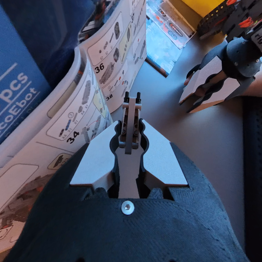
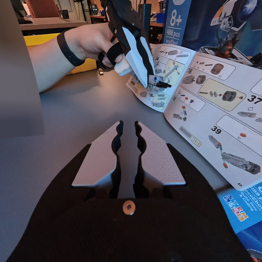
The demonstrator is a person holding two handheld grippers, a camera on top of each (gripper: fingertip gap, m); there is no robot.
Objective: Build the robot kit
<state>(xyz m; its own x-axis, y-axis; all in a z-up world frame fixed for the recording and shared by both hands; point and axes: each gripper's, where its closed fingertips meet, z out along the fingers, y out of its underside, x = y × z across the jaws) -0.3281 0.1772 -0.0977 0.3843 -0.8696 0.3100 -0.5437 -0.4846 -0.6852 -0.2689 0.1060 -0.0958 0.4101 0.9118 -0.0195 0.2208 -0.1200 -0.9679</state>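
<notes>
The left hand-held gripper (image 1: 130,124) is clenched on a small grey brick assembly (image 1: 131,127), raised above the open instruction booklet (image 2: 212,107). The right hand-held gripper (image 2: 128,122), released with nothing between its fingers, hovers over bare grey counter (image 2: 85,110), well apart from the booklet's near edge.

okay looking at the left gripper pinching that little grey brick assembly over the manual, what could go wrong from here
1. The left gripper pinches the grey brick assembly only at its fingertips, so the piece may twist or slip out.
2. Two black pins stick out of its far end; a bump could loosen them.
3. The assembly hangs close over the open instruction booklet, so dropped parts might be hard to spot on the printed pages.
</notes>
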